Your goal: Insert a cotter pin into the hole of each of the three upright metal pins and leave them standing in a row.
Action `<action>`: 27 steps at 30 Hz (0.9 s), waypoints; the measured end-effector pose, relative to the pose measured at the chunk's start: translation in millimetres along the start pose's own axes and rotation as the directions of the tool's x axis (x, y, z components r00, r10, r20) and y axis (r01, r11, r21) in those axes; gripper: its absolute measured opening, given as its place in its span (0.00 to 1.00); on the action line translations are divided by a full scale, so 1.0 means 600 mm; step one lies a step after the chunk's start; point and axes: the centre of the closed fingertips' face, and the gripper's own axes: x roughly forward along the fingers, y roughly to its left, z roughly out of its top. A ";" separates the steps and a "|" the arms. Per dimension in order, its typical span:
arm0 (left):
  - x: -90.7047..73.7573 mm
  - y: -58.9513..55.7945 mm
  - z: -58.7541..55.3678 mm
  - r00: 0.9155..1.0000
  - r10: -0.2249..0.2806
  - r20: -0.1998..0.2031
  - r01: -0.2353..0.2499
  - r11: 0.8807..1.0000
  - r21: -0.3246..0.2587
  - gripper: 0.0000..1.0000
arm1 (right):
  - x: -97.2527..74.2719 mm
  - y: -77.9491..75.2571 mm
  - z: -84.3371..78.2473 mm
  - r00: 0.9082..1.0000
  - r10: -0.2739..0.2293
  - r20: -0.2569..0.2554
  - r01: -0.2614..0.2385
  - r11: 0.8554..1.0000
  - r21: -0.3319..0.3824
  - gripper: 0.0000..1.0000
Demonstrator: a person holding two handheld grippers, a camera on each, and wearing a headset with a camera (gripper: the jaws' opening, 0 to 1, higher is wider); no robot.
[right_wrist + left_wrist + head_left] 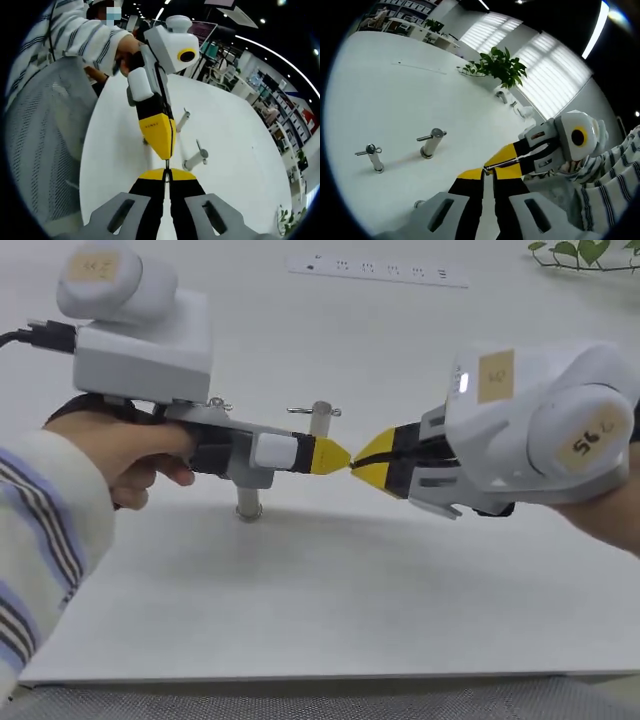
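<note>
My left gripper (345, 456) and right gripper (356, 466) meet tip to tip above the white table (330, 580). Both are shut, with a thin cotter pin (502, 165) bridging their yellow tips. Behind the tips stands an upright metal pin (320, 420) with a cotter pin through its top. The base of a second metal pin (248, 506) shows under the left gripper; its top is hidden. In the left gripper view two upright pins (431, 143) (373, 157) each carry a cotter pin. The right gripper view has two of the pins (196, 158) (182, 120) beyond the tips.
A white power strip (375, 270) lies at the table's far edge, with a green plant (585, 252) at the far right corner. The near table edge (300, 676) runs below the grippers. A striped sleeve (40, 540) is at the left.
</note>
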 end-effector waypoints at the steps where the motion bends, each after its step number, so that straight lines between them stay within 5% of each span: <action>1: 0.000 0.001 0.000 1.000 0.003 -0.003 -0.003 1.000 0.000 0.04 | 0.000 0.000 0.000 1.000 -0.001 0.001 0.001 1.000 0.000 0.03; 15: 0.001 0.008 -0.001 1.000 0.023 0.001 -0.023 1.000 -0.021 0.01 | -0.001 -0.001 0.000 1.000 -0.002 0.004 0.002 1.000 -0.009 0.03; 27: -0.003 0.002 -0.005 1.000 0.020 0.007 -0.020 1.000 0.019 0.00 | -0.004 0.003 0.005 1.000 0.018 0.024 -0.017 0.999 -0.037 0.04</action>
